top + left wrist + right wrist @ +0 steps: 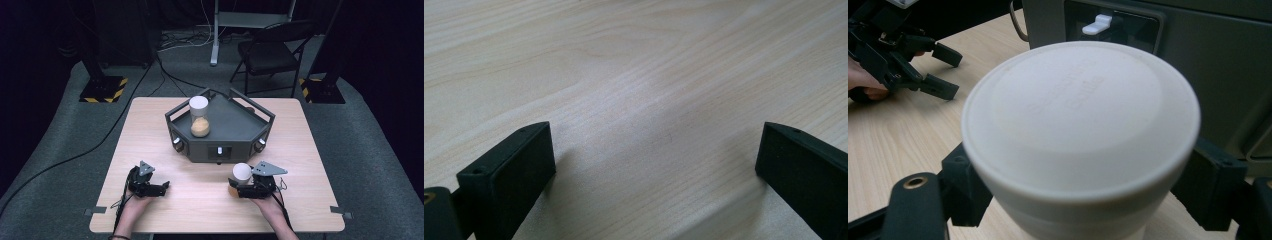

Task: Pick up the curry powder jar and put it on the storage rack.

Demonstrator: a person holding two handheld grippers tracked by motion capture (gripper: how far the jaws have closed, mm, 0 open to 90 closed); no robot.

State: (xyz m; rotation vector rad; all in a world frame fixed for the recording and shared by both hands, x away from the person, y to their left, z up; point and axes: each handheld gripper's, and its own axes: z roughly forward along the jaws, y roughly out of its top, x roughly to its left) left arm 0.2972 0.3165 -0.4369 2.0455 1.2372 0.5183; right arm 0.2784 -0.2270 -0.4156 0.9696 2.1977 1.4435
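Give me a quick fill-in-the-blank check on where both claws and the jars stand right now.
1. The right claw has its jaws on either side of a jar with a ____ lid.
2. The left claw has nothing between its jaws, which stand ____ over the wooden table.
3. A second jar stands on the grey ____.

Missing words: white; open; tray

Grey carpet [60, 145], black folding chair [270, 52], dark walls
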